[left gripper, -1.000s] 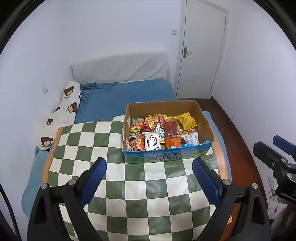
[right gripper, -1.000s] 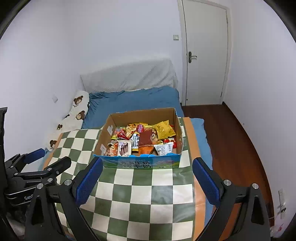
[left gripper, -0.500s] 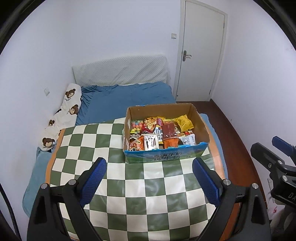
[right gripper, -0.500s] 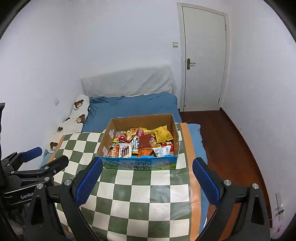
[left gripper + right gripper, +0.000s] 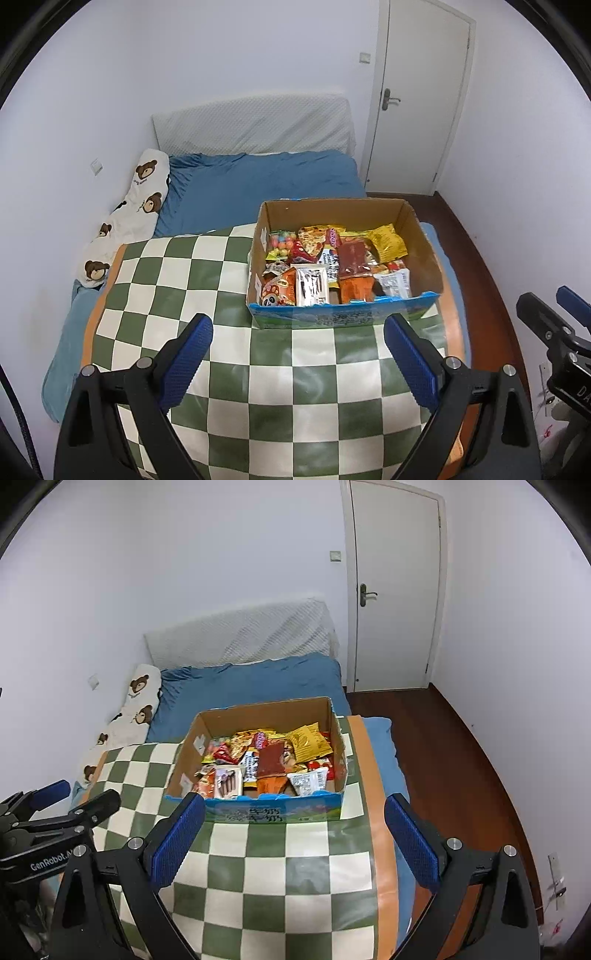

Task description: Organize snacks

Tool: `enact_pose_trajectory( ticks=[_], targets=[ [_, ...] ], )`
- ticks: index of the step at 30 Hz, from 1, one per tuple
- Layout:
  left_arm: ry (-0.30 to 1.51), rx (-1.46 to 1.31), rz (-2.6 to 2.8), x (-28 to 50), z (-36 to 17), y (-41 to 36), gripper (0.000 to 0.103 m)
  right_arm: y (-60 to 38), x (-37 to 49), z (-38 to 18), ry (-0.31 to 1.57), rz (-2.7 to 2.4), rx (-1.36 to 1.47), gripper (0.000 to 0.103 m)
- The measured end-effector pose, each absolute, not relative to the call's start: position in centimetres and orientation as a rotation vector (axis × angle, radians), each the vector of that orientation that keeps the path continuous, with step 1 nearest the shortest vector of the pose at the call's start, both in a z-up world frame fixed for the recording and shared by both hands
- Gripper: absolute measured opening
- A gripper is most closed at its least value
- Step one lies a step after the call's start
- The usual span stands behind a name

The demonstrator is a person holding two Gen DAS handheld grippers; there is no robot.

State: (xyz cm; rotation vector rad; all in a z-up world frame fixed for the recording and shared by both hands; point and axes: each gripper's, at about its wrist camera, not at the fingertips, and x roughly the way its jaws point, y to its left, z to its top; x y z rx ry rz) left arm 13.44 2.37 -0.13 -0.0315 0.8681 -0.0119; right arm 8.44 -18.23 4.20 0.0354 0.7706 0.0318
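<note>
A cardboard box (image 5: 332, 212) with a blue front panel sits on a green-and-white checkered cloth (image 5: 177, 280) and holds several snack packets: a yellow bag (image 5: 388, 242), an orange panda bag (image 5: 279, 291), a dark red packet (image 5: 352, 258). It also shows in the right wrist view (image 5: 266, 710). My left gripper (image 5: 299, 360) is open and empty, well short of the box. My right gripper (image 5: 293, 838) is open and empty, also short of the box. Each gripper shows at the edge of the other's view.
The cloth covers a surface at the foot of a blue bed (image 5: 266, 181). A bear-print pillow (image 5: 129, 218) lies along the left wall. A white door (image 5: 417, 92) and dark wood floor (image 5: 454, 760) are to the right.
Both grippers have pulled back and risen from the box, so it looks smaller and farther. The jaws have stayed open. The box and snacks have not moved.
</note>
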Motion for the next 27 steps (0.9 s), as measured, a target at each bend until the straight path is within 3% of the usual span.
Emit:
enact_pose_trajectory(
  ticks=[27],
  targets=[
    [0.974,0.0,0.005,21.2,-5.6,0.7,0.095,-19.2,18.0,-2.7,0.897,-0.053,0.025,0.1]
  ],
)
